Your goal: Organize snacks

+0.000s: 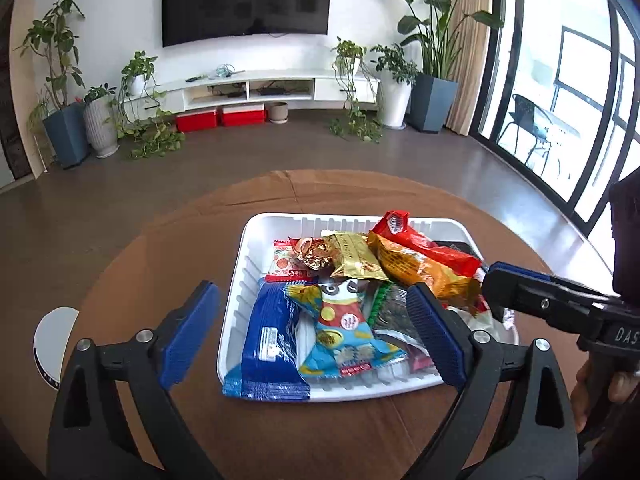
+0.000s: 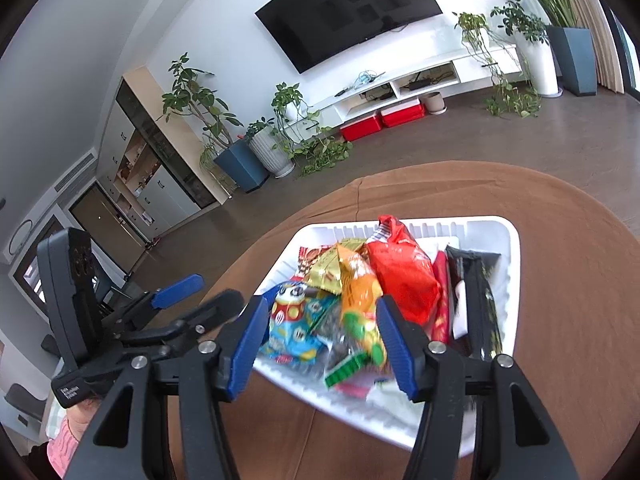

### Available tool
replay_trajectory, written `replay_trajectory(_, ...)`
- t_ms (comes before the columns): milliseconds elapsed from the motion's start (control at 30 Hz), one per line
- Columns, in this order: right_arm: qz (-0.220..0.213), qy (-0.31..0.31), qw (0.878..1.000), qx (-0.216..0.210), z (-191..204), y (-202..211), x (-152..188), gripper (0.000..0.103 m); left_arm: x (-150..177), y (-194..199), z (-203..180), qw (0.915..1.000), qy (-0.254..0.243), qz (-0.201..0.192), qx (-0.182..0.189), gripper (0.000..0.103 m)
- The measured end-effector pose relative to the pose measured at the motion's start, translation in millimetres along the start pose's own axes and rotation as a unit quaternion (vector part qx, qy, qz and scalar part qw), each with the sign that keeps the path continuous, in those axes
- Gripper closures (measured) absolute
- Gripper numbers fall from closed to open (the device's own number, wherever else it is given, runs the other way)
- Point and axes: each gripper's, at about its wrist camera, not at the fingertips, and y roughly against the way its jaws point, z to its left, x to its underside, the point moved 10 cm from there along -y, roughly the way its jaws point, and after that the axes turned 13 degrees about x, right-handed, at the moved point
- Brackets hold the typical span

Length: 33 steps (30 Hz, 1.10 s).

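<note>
One desk carries a white tray heaped with snacks, just ahead of and below both tongs. Left tongs stand wide apart, empty. Right tongs stand partly apart over the tray's near edge, gripping nothing.

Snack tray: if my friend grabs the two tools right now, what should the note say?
Left tool: open, holding nothing, above the near end of the snack tray.
Right tool: open, holding nothing, above the tray's near edge.
Where things are: the blue packet, cartoon packet, gold packet, orange packet, red bag and black packet all lie piled in the white tray on the round brown table.
Done: every visible snack is in the tray.
Left: probably just tidying; the blue packet overhangs the near rim.
</note>
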Motion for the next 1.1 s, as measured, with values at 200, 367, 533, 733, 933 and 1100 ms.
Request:
replay_trajectory(200, -0.021, 0.002, 1.000, 0.004, 2, 36, 18, 0.042, 4, 47, -25, 0.9991, -0.016, -0.036, -0.018, 0.004)
replay_trajectory(367, -0.039, 0.009, 0.999, 0.012, 2, 65, 38, 0.038, 15, 77, -55, 0.9982, -0.038, -0.041, -0.019, 0.003)
replay_trajectory(533, -0.052, 0.026, 0.998, 0.027, 4, 88, 62, 0.036, 31, 101, -89, 0.9971, -0.058, -0.046, -0.019, 0.003)
replay_trajectory(733, -0.067, 0.032, 0.996, 0.047, 0, 111, 79, 0.032, 48, 119, -122, 0.9960, -0.075, -0.047, -0.013, 0.003)
replay_trajectory(933, -0.088, 0.041, 0.993, 0.063, -1, 128, 90, 0.029, 63, 139, -149, 0.9943, -0.090, -0.054, -0.014, 0.003)
replay_trajectory(1100, -0.081, 0.039, 0.994, 0.068, -5, 127, 103, 0.029, 68, 148, -157, 0.9941, -0.092, -0.056, -0.009, 0.003)
